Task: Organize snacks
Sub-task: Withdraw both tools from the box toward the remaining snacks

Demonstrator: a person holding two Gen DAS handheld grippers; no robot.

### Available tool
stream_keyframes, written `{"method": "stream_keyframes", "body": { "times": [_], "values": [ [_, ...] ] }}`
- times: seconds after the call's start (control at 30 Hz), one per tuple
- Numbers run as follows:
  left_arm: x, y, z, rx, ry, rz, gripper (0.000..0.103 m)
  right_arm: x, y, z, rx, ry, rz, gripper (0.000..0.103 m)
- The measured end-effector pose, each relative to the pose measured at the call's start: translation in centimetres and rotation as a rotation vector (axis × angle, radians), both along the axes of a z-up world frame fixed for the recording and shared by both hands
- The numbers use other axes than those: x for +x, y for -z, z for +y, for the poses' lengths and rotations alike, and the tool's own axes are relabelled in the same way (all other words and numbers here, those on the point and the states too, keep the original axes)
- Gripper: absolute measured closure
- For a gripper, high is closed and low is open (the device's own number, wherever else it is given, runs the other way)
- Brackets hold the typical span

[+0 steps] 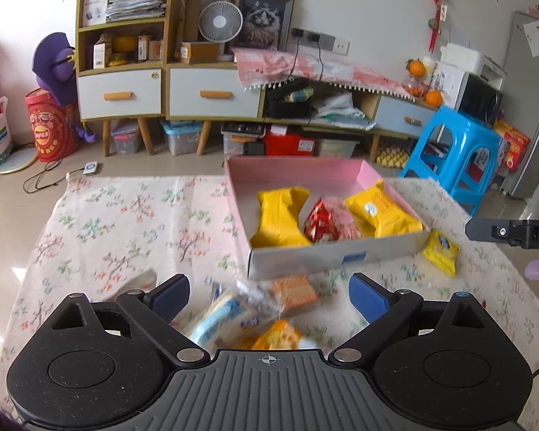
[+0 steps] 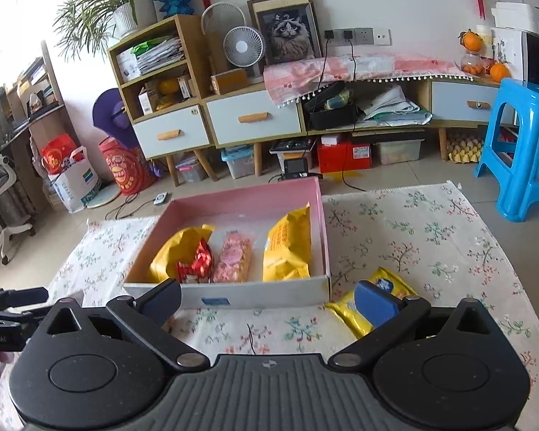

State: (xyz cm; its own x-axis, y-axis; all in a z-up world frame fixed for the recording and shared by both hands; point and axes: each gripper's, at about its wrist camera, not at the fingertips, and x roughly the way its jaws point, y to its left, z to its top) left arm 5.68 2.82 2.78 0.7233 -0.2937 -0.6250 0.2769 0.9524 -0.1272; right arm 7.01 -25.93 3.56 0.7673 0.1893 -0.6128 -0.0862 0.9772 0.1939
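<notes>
A pink box [image 1: 305, 174] [image 2: 249, 195] stands on the floral cloth and holds two yellow packs [image 1: 278, 215] [image 2: 287, 248], a red pack [image 1: 318, 224] [image 2: 196, 264] and a pink pack [image 2: 233, 256]. My left gripper [image 1: 269, 296] is open above loose snacks: a blue-and-white pack [image 1: 226, 314], an orange wafer pack [image 1: 294, 289] and an orange pack [image 1: 276, 336]. My right gripper [image 2: 267, 301] is open and empty in front of the box. A small yellow pack [image 1: 440, 251] [image 2: 355, 309] lies to the right of the box, partly under the right finger.
A blue plastic stool [image 1: 456, 154] [image 2: 524, 143] stands beyond the table's right side. A low cabinet with drawers [image 2: 255, 118] lines the far wall. The floral cloth [image 1: 125, 222] stretches to the left of the box.
</notes>
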Motion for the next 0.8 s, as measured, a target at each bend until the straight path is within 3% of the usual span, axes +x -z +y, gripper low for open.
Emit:
{"method": "stream_keyframes", "body": {
  "times": [0.43,0.8],
  "values": [
    [-3.0,2.3,1.4,0.051,0.028,0.059,0.006,-2.3,2.2,2.9,-0.108,-0.116,0.044,0.01],
    [-4.4,4.4,3.2,0.068,0.06,0.049,0.006,-3.8,3.4,7.8,-0.217,-0.279,-0.004,0.01]
  ]
}}
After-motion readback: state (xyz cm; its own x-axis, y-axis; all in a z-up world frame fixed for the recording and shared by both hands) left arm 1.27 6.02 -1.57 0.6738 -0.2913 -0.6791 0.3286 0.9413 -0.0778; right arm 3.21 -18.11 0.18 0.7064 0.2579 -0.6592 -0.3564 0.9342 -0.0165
